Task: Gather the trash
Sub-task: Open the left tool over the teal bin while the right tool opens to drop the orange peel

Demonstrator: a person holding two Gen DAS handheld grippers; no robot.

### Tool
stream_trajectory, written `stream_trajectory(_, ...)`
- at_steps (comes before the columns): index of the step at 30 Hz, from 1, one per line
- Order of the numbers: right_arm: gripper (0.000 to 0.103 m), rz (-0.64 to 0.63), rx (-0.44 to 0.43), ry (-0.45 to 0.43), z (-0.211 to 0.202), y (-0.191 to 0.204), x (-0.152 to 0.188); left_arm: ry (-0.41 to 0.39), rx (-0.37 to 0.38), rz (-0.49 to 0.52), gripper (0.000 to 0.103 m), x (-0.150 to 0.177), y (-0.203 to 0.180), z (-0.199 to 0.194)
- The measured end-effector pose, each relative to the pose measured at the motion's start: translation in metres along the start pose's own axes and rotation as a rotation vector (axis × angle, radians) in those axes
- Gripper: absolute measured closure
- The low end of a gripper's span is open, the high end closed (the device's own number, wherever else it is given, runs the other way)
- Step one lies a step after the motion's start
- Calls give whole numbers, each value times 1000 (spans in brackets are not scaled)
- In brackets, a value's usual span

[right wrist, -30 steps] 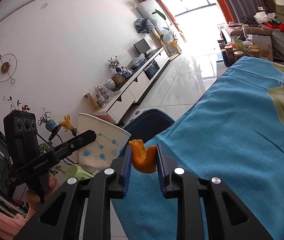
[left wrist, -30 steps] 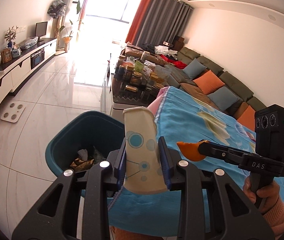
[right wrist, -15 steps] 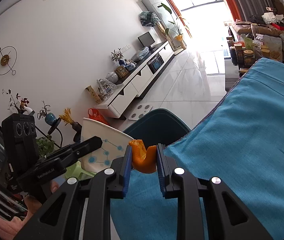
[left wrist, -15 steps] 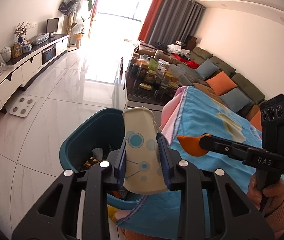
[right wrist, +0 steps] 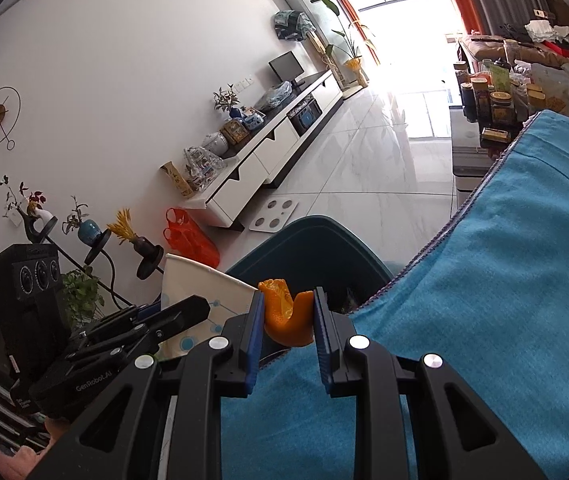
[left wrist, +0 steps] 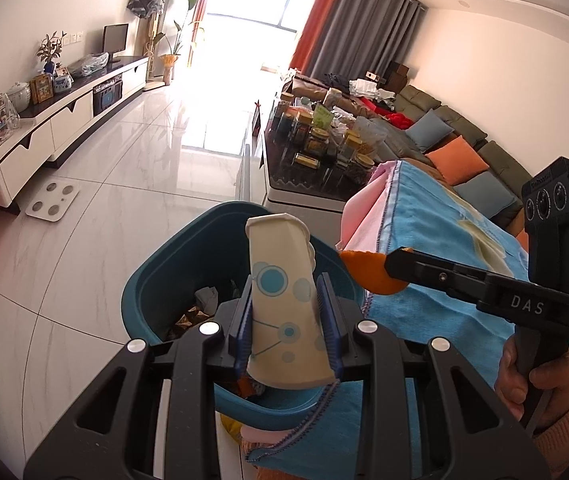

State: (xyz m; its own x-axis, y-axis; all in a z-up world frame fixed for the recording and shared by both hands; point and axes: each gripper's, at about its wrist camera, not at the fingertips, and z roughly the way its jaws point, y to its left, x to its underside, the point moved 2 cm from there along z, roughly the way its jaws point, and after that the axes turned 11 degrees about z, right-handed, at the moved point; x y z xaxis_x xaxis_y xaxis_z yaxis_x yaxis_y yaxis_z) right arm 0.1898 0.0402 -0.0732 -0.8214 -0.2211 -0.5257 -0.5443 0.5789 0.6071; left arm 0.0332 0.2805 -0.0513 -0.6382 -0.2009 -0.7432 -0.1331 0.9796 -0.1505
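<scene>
My left gripper [left wrist: 284,300] is shut on a squashed white paper cup [left wrist: 280,280] with blue circles and holds it above the open teal trash bin [left wrist: 164,272], which has scraps inside. My right gripper [right wrist: 287,316] is shut on a piece of orange peel [right wrist: 284,316] at the edge of the blue tablecloth [right wrist: 504,280], just over the bin's rim [right wrist: 316,232]. The right gripper and the peel [left wrist: 368,276] also show in the left wrist view, right of the cup. The cup [right wrist: 200,292] and left gripper [right wrist: 152,328] show at lower left in the right wrist view.
The bin stands on white tile floor beside the cloth-covered table. A coffee table [left wrist: 304,184] crowded with jars stands beyond it, a sofa [left wrist: 444,136] with cushions at right. A white TV cabinet [left wrist: 56,120], a scale [left wrist: 52,202] and an orange bag [right wrist: 190,236] lie left.
Both grippers have moved toward the bin with their loads. The cup now hangs over the bin's opening and the peel has reached the cloth's edge at the bin's rim.
</scene>
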Motion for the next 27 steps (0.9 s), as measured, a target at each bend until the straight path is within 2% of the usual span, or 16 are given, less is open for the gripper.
stream_trajectory(11, 80, 4, 58, 25, 21, 5, -6, 31, 0, -8, 73, 2, 5, 20)
stream_trajectory(19, 75, 18, 96, 42, 30, 5, -9, 58, 12, -22, 74, 3, 9, 38)
stream_trajectory(27, 73, 33, 89, 26, 25, 3, -9, 72, 13, -28, 61, 6, 9, 49)
